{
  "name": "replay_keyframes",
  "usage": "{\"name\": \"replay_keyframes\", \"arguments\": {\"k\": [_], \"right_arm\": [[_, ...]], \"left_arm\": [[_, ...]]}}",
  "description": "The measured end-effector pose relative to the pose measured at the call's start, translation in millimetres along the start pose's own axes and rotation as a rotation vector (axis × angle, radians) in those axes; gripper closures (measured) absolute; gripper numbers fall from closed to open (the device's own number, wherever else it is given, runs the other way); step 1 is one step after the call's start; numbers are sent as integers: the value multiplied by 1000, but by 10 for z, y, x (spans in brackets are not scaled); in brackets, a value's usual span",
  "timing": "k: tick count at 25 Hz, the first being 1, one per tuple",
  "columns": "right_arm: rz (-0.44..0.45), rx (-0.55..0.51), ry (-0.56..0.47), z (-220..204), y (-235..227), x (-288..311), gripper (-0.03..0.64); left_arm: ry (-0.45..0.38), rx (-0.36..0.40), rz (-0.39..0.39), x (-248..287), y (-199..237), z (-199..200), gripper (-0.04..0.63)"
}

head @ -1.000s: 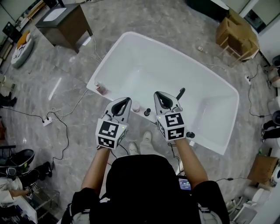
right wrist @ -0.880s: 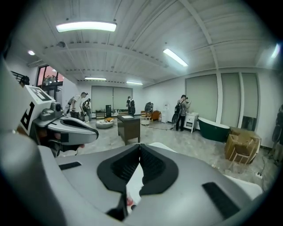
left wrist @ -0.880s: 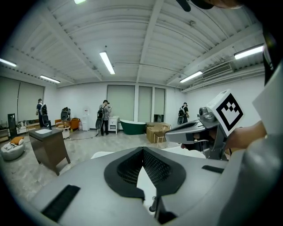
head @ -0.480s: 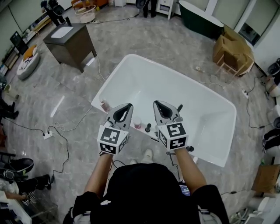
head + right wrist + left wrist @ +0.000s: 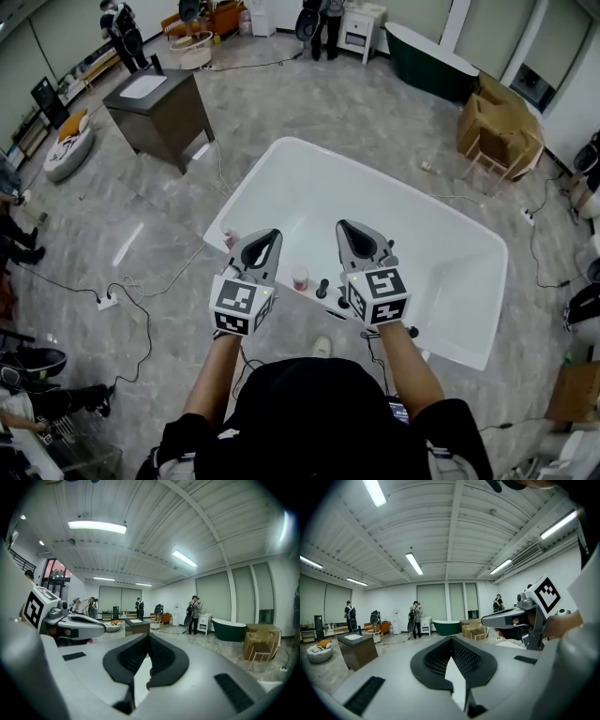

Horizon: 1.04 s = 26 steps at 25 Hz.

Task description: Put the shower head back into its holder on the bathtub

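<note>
- One grey floor (image 5: 309,103), open on every side of the tub; one power strip (image 5: 106,302) with loose cables well left of the left jaws.
- One white bathtub (image 5: 441,281), below and ahead of both jaws; near rim right beneath them, wide bare basin beyond.
- One dark cabinet (image 5: 159,117) far ahead-left; one dark green tub (image 5: 427,52) far ahead-right.
- Two grippers, side by side and apart: left gripper (image 5: 450,638) with jaws closed on nothing; right gripper (image 5: 148,634) likewise closed, gripping nothing.
- One pink cup (image 5: 300,277) on the rim, under the gap between the two grippers.
- Two dark fittings on the rim: black fitting (image 5: 322,289) just beside the cup; second black fitting (image 5: 412,331) behind-right of the right jaws.
- Shower head: not made out in any view.
</note>
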State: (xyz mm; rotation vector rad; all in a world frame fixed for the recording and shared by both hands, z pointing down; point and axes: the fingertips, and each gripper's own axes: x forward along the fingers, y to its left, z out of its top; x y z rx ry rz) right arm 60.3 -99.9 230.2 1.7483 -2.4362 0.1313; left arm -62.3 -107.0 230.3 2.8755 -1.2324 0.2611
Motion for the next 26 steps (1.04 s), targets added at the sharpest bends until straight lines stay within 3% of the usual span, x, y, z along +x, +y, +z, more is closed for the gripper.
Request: {"name": "replay_keyframes", "arguments": {"k": [26], "right_arm": [[-4,-13,-3,29,-37,39,594]], "left_arm": [[-33,-2,1,39,24,155,581]]}}
